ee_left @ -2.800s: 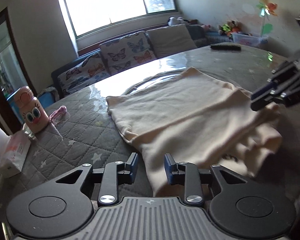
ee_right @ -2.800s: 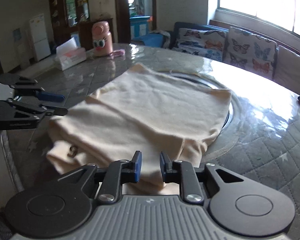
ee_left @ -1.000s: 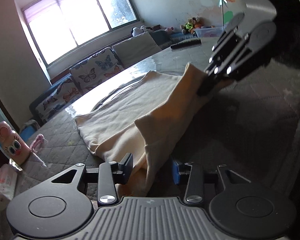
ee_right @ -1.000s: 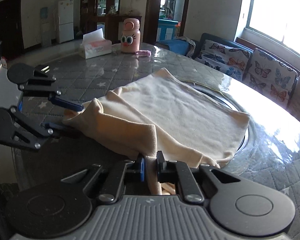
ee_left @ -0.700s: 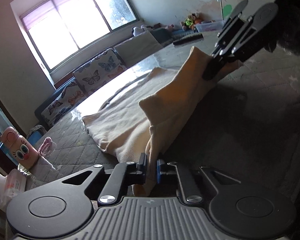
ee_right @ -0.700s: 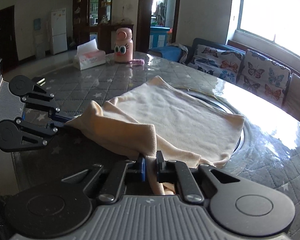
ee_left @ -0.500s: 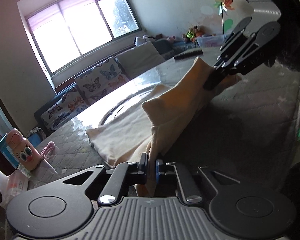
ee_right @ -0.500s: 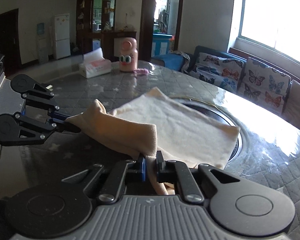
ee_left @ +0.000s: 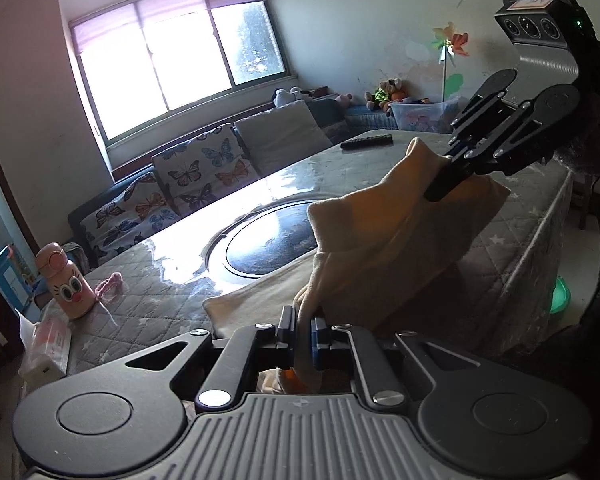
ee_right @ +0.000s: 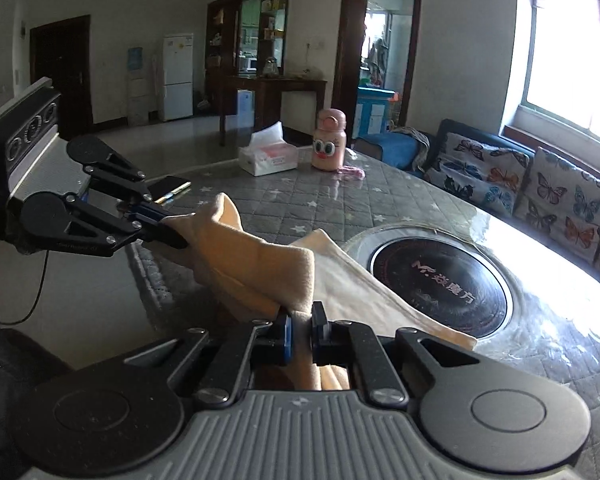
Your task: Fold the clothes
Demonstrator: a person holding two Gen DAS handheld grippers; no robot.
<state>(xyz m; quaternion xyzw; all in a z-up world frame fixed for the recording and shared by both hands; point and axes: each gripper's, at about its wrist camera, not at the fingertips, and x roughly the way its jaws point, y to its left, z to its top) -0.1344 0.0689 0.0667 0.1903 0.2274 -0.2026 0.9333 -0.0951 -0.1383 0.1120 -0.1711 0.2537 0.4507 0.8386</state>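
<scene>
Quilted grey table (ee_right: 284, 200) with tissue box (ee_right: 267, 159), pink bottle (ee_right: 329, 140), phone (ee_right: 169, 187), remote (ee_left: 366, 142).

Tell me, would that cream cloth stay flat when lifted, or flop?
Probably flop: the cream cloth sags between the left tool and right tool. It looks soft and light, and its free part trails on the table.

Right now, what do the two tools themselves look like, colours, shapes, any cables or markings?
Both the left tool and the right tool are matte black, with slim linkage arms, silver screws, round discs either side and blue pads on the fingers. Each has a ribbed grey body. A thin black cable hangs below the left one, which carries small white lettering, unreadable.
</scene>
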